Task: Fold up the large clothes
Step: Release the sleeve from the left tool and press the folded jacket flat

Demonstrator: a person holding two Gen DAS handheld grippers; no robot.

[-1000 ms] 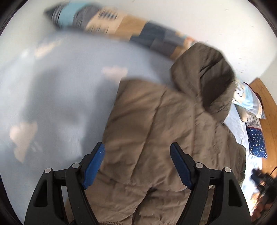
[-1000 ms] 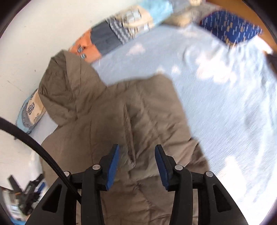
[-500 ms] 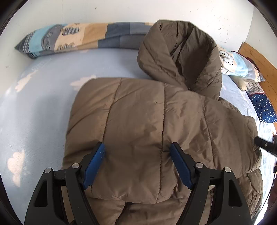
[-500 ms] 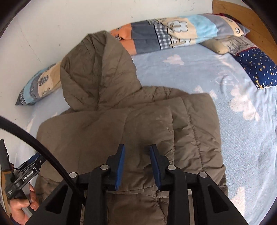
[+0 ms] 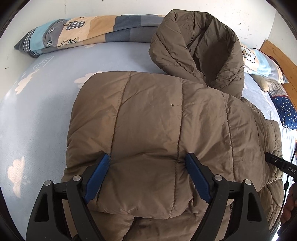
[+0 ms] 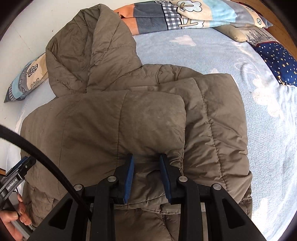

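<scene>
Near the bed's (image 5: 37, 115) wall-side edge lies the puffer jacket (image 5: 167, 120), sides folded in, hood (image 5: 196, 50) still unfolded. The left tool (image 5: 146, 178) is opening wide astride the folded panel; the right tool (image 6: 146, 178) pinches a fabric ridge narrowly. No containers visible.

I see open blue bedsheet (image 6: 263, 129) beside the jacket (image 5: 167, 120); patchwork pillows (image 5: 83, 33) along the wall (image 5: 111, 7) block the far edge.
</scene>
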